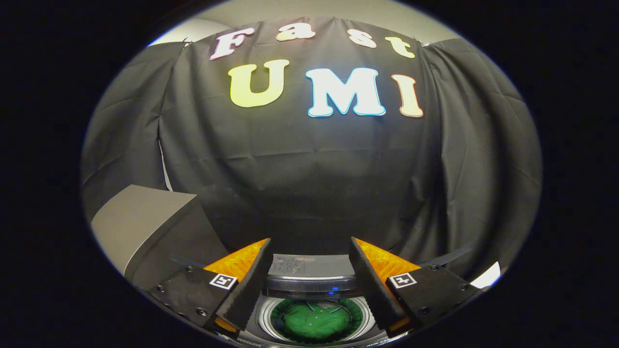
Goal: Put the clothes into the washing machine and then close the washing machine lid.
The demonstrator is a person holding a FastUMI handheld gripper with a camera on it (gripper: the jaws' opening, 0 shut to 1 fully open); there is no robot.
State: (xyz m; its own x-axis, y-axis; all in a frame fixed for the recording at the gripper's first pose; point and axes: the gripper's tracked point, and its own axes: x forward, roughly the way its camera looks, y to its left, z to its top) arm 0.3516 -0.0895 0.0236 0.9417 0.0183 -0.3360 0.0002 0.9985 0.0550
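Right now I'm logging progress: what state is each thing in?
Top-loading washing machine: drum open, a small light glowing on its rear panel.
Green cloth: lying inside the drum.
Grey lid: raised, beside the left finger.
Gripper: fingers apart above the drum, holding nothing.

green clothes [316,323] in silver-white drum rim, washing machine [309,278] grey with small blue light, grey lid [140,227] lower left, black cloth wall [309,169]

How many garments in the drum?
1: a green garment lies in the washer drum, below and between the open gripper fingers. More could be hidden under it or behind the fingers.
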